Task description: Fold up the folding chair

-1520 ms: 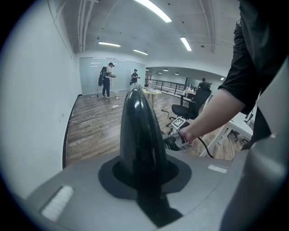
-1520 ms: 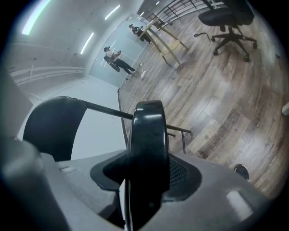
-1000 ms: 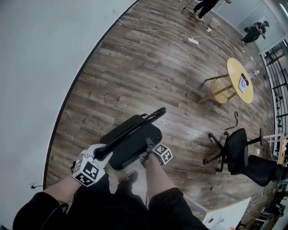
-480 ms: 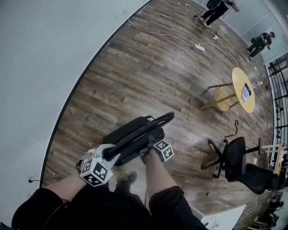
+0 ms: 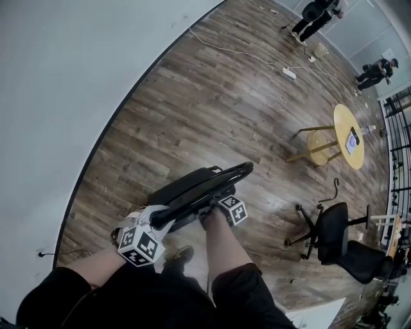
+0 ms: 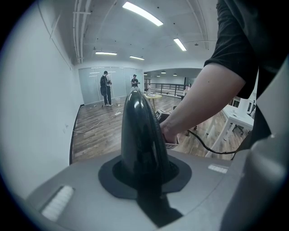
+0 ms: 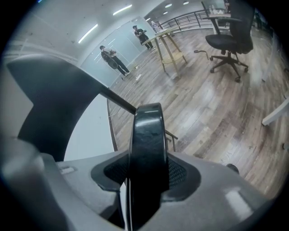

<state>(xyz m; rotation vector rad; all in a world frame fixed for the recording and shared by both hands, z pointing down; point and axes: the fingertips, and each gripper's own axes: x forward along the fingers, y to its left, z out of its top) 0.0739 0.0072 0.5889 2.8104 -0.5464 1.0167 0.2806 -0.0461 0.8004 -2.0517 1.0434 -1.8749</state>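
Note:
The black folding chair (image 5: 192, 191) stands on the wooden floor just in front of my legs, its seat tipped up close against the back. My left gripper (image 5: 157, 222) is shut on the chair's black top tube (image 6: 139, 131) at its near end. My right gripper (image 5: 215, 207) is shut on the rounded black edge of the seat (image 7: 147, 144), beside the other side of the frame. In the right gripper view a dark chair panel (image 7: 58, 99) fills the left. In the left gripper view my right forearm (image 6: 198, 97) reaches across behind the tube.
A white wall (image 5: 64, 96) runs along the left, near the chair. A round yellow table (image 5: 350, 135) and a black office chair (image 5: 334, 234) stand to the right. A power strip with cable (image 5: 289, 72) lies farther off. Two people (image 5: 318, 11) stand at the far end.
The seat has swung up towards the back, so the chair looks flatter. My right gripper has risen with the seat edge. My left gripper has kept its place on the tube.

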